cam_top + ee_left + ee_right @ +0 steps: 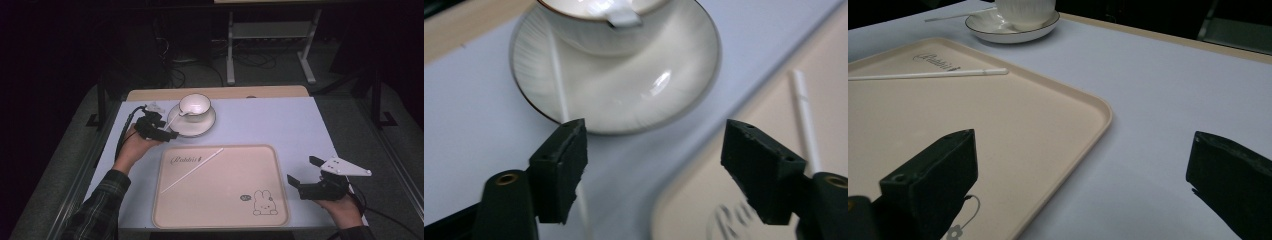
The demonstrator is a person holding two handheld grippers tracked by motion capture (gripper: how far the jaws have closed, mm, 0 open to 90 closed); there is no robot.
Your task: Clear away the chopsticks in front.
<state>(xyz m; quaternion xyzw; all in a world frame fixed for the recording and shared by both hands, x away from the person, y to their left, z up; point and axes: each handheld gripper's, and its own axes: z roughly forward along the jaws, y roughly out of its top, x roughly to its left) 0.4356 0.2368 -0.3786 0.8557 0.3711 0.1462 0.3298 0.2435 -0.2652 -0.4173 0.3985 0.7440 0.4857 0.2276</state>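
So we've got a pale blue tabletop (pixel 280 125) with a beige tray (pixel 220 210) sitting in the middle of it. The tray has a little bunny drawing (pixel 264 203) in its near right corner and some cursive script (pixel 186 160) at the top left. It looks like it starts with an "R", but we can't read the rest for sure, and in the left gripper view it's just a blur.

A thin white stick (pixel 192 170) lies diagonally across the tray's upper left part, with its far end right by the script. Behind the tray there's a white saucer (pixel 200 126) with a dark thin rim, and a white cup (pixel 194 104) stands on it. A second white stick (pixel 172 121) leans out of the cup area over the saucer's left edge.

The left gripper (pixel 159 127) sits just left of the saucer with its fingers (pixel 561 165) spread apart, nothing between them. In its own view that second stick runs down past the left finger, close beside it, and we can't tell if they touch.

The right gripper (pixel 306 172) hovers over the bare tabletop just right of the tray, fingers (pixel 933 175) wide apart and empty too.
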